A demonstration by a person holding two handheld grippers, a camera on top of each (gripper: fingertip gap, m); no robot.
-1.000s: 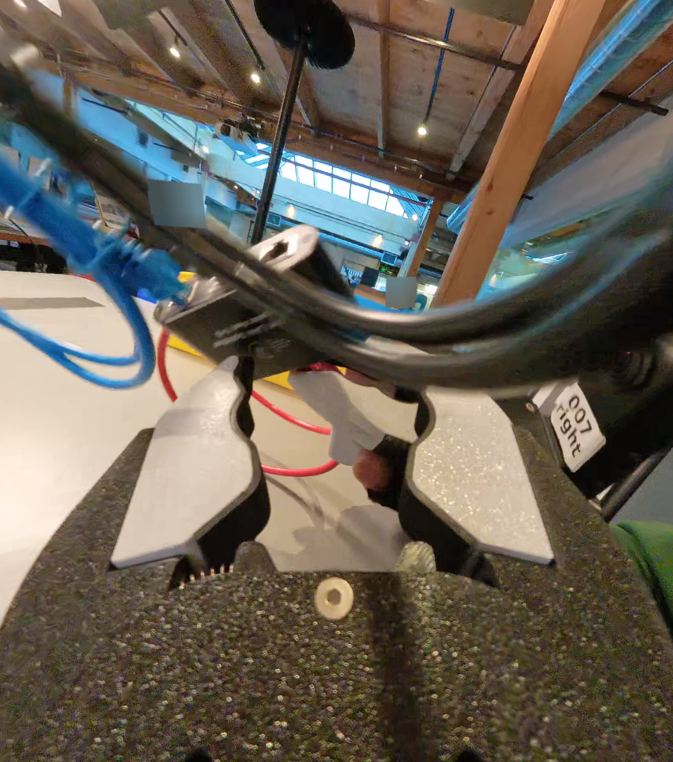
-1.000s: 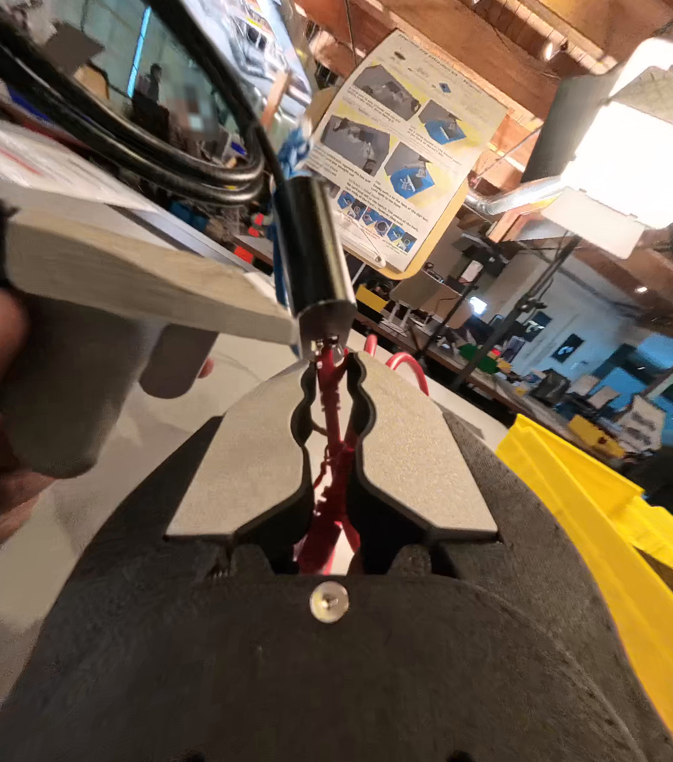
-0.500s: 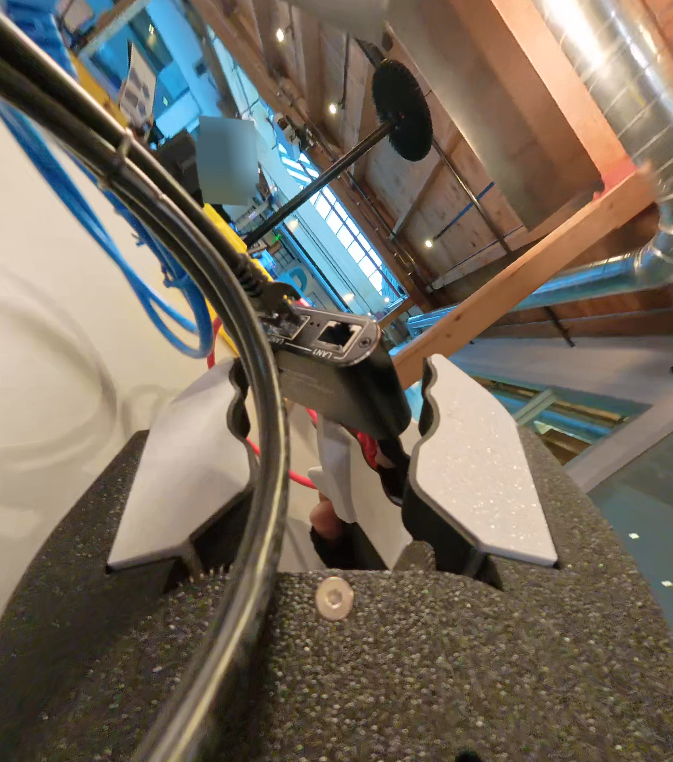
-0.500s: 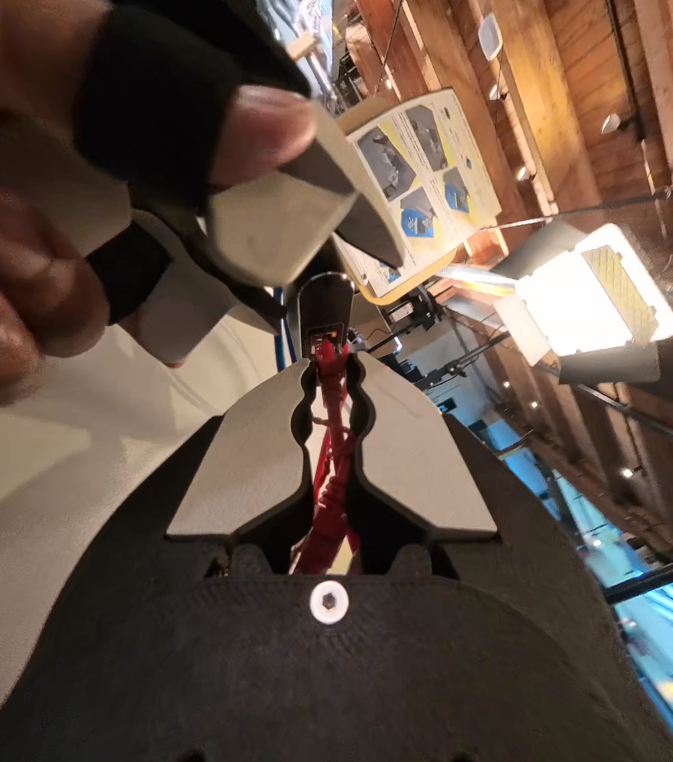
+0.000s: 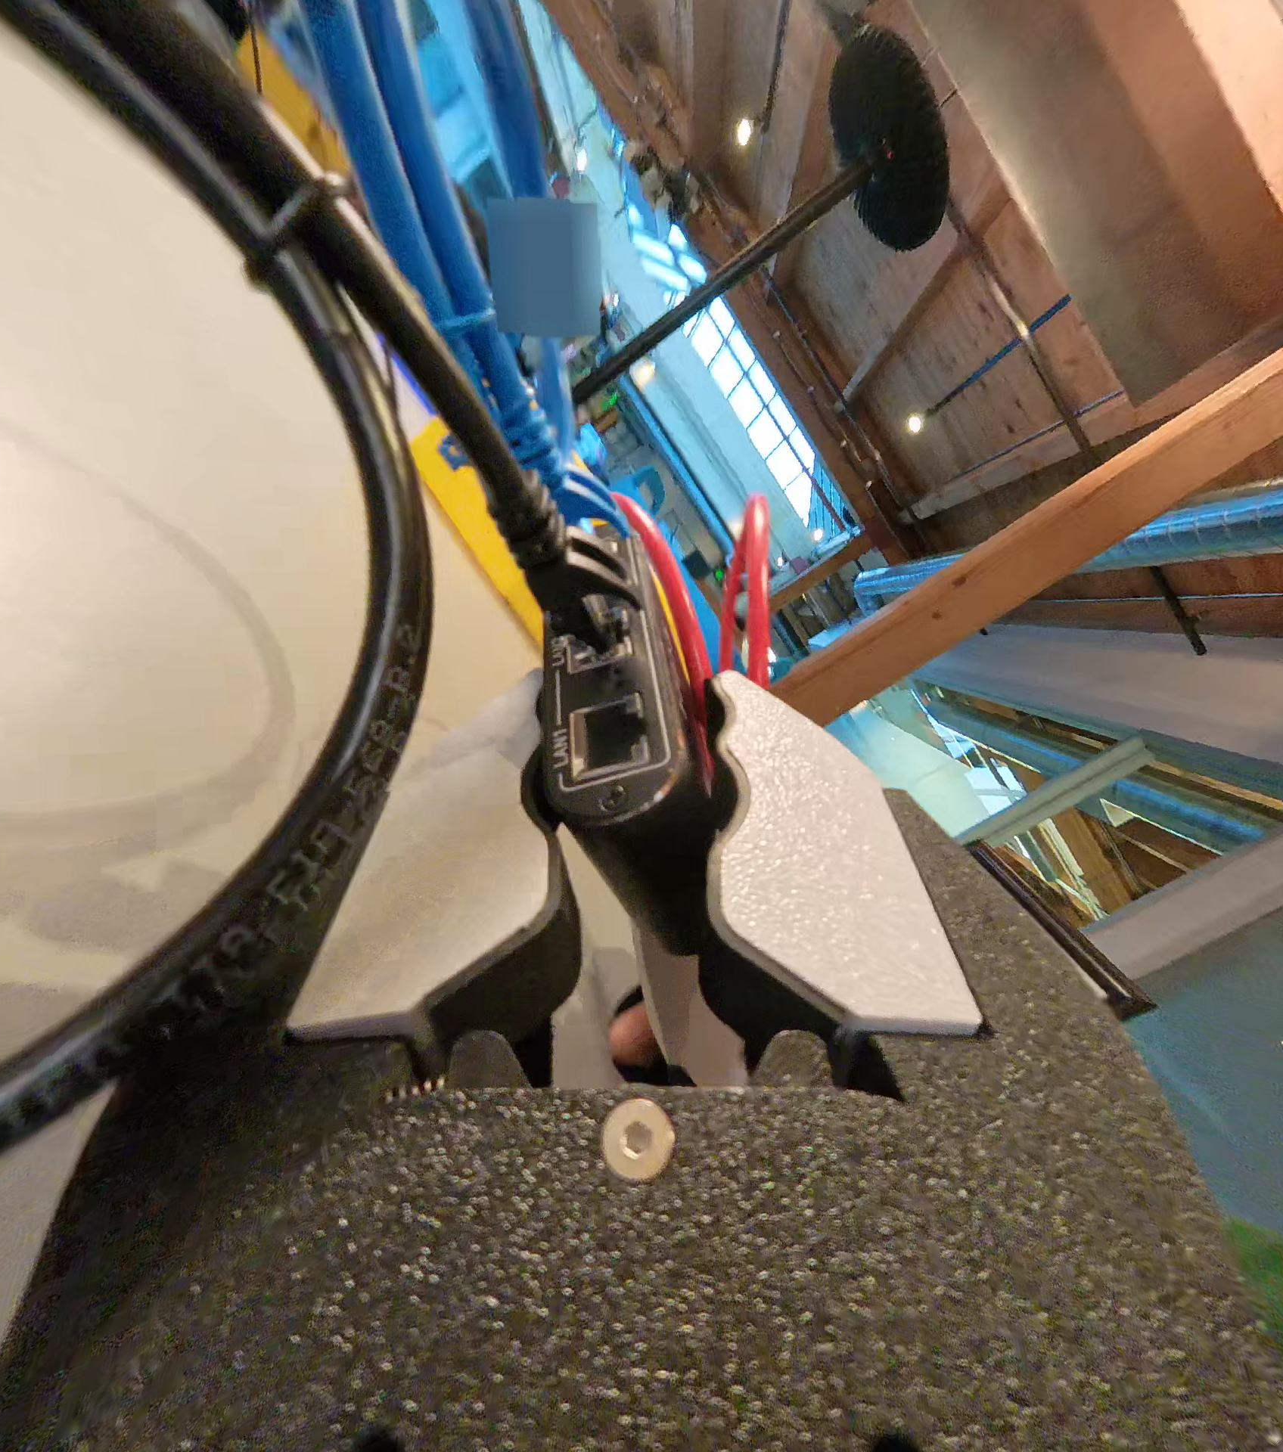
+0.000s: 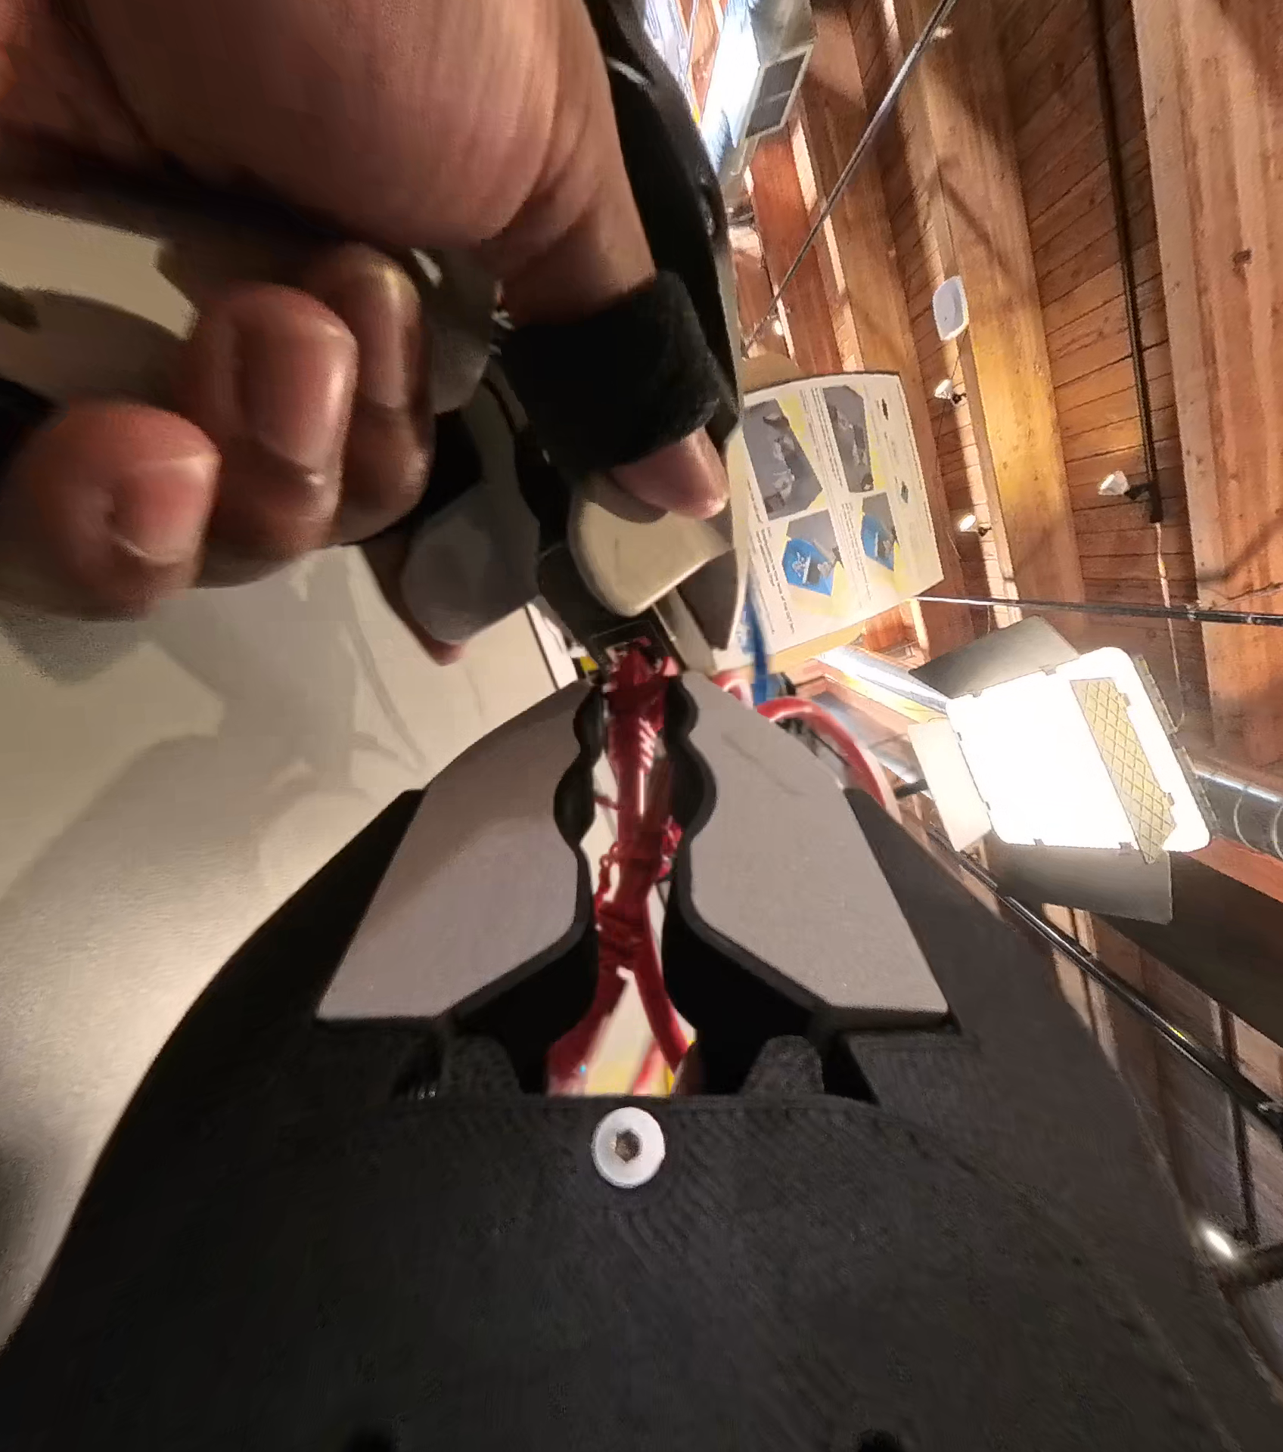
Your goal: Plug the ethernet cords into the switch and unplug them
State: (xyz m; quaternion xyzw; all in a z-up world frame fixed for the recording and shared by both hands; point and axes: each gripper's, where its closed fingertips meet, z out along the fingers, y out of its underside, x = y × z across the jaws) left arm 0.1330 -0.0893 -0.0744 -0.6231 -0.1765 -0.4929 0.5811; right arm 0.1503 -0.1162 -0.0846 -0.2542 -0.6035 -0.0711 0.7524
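In the left wrist view my left gripper (image 5: 626,731) is shut on the black switch (image 5: 646,848), gripping its sides and holding it off the table. One port (image 5: 611,742) on its face is empty. A black cord (image 5: 512,503) and blue cords (image 5: 520,424) are plugged in beyond it, and a red cord (image 5: 670,597) loops behind. In the right wrist view my right gripper (image 6: 634,691) is shut on the red cord's plug (image 6: 634,754). The plug's tip meets the switch's end (image 6: 626,636); I cannot tell how deep it sits.
A hand (image 6: 269,353) holding the left gripper fills the upper left of the right wrist view. The white table (image 5: 112,589) lies at the left, with a yellow bin (image 5: 457,503) behind the cords. A poster (image 6: 827,503) and a bright light panel (image 6: 1055,754) are farther off. Both grippers' tips are close together, under 4 cm apart.
My left gripper has closed from wide open onto the switch. Both grippers have rolled over sideways. The right gripper still holds the red plug against the switch.
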